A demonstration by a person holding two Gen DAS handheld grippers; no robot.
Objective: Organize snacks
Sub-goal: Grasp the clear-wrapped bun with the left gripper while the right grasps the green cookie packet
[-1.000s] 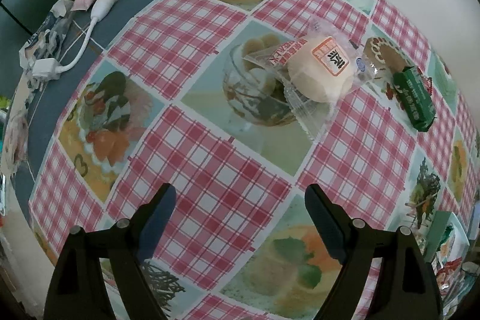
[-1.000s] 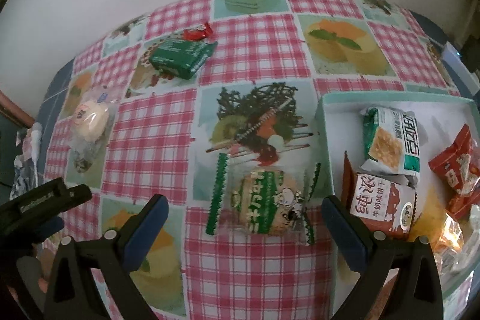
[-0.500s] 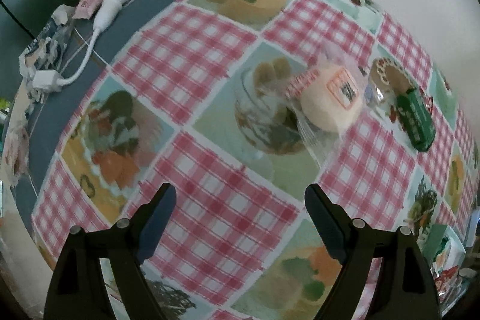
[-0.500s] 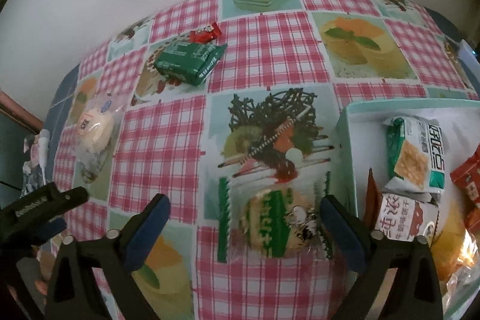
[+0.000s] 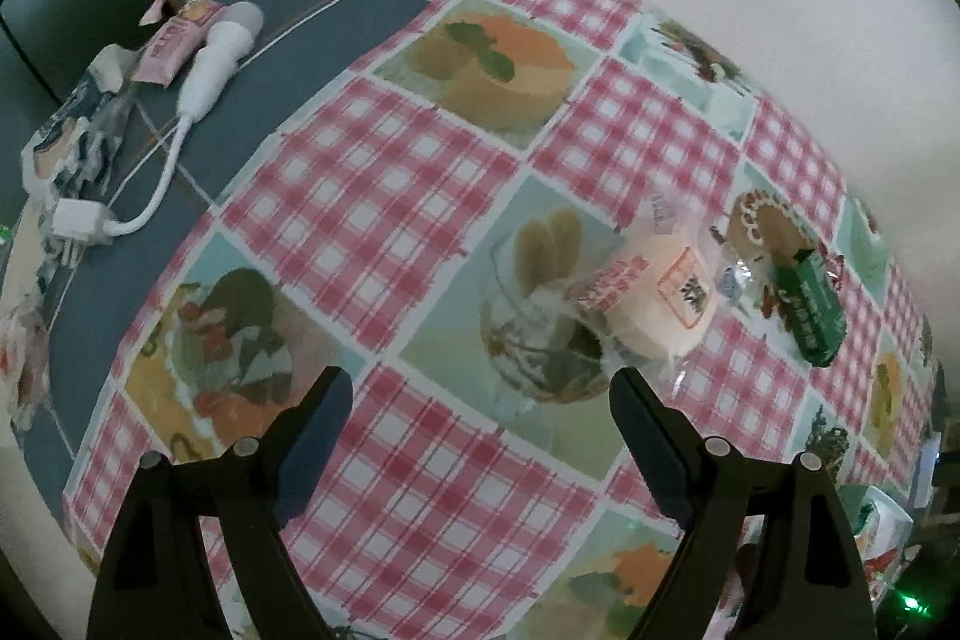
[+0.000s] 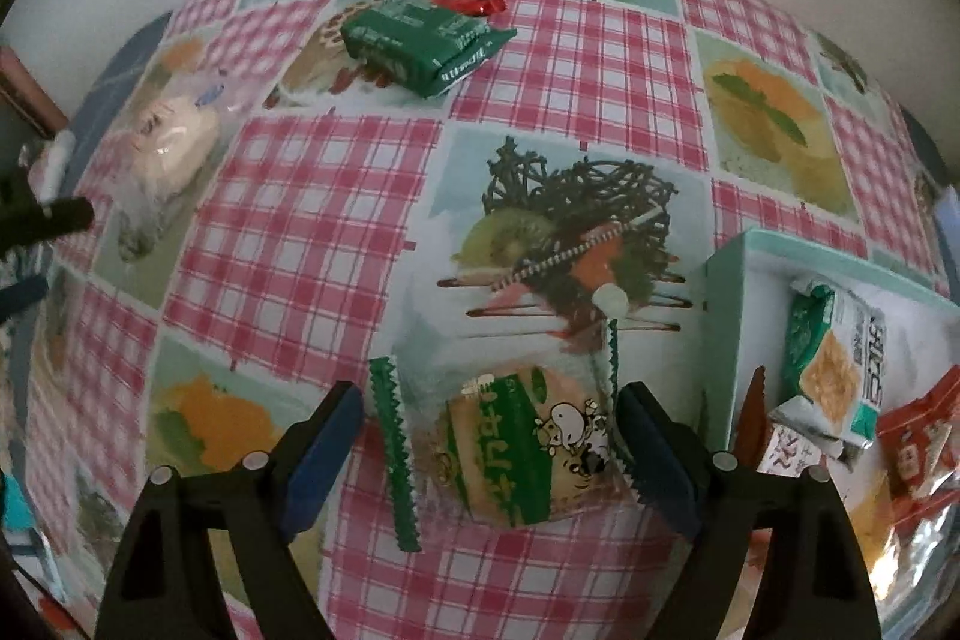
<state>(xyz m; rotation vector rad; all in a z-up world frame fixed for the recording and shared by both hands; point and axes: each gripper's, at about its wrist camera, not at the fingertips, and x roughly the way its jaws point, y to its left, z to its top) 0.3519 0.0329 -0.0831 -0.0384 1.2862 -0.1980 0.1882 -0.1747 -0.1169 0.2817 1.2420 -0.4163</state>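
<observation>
While angled steeply down, right tool (image 6: pixel 486 436) closing, straddling cookie packet (image 6: pixel 510 451)

Red-and-white checked tablecloth (image 6: pixel 288 232), dark green packet (image 6: pixel 420 40), mint-green box (image 6: pixel 729 292).

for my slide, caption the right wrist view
Right gripper closing around green-edged clear cookie packet beside mint snack tray.
</observation>
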